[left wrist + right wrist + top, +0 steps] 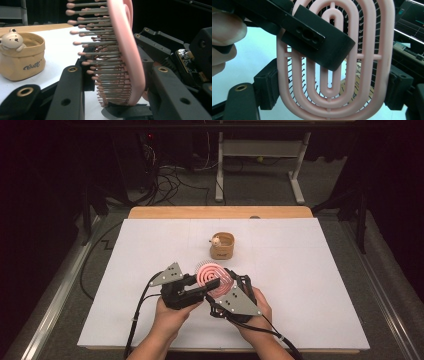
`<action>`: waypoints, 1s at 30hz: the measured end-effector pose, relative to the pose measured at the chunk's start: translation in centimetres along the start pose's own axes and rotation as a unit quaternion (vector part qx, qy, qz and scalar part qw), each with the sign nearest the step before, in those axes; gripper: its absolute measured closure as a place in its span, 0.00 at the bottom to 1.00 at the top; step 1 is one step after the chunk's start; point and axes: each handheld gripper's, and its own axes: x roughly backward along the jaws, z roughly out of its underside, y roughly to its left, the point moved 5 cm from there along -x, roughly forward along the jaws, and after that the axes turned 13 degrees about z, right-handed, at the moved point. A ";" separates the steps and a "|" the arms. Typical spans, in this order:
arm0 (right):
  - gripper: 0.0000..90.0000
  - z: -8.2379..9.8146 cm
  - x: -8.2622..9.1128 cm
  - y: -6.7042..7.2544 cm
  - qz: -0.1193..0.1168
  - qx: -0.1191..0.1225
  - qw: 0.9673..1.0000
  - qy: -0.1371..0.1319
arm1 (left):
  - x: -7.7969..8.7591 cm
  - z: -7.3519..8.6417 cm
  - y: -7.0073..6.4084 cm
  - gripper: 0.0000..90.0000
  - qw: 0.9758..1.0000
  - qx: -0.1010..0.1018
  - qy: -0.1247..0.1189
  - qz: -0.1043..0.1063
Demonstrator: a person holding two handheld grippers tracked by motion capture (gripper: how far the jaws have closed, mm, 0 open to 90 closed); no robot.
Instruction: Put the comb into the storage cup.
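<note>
Right now both grippers are pinching the pink brush point(212, 276): left gripper point(209, 284) across its face, right gripper point(332, 82) across its edges. Releasing one first seems wise.

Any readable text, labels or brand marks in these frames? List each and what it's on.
"Best", roughly: dark script print on the front of the tan fabric basket; the lettering is soft, so the reading is uncertain.
Pink hairbrush: no text visible.
Circuit board on the far gripper: any markings are too small to read.

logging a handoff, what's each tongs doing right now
left tongs: shut on the brush, across its face and bristles.
right tongs: shut on the brush's edges.
</note>
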 end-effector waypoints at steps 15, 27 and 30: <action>0.22 -0.4 0.2 -0.1 0.004 -0.002 1.000 -0.006 | 0.1 -0.3 -0.4 0.70 1.000 -0.009 0.002 -0.001; 0.11 -0.1 -0.3 0.2 -0.012 -0.009 1.000 0.006 | 0.4 -0.4 -0.1 0.70 1.000 -0.012 0.002 -0.008; 0.00 0.2 -0.7 0.1 -0.027 -0.026 0.999 0.020 | 0.7 -0.5 -0.1 0.70 1.000 -0.013 -0.002 -0.010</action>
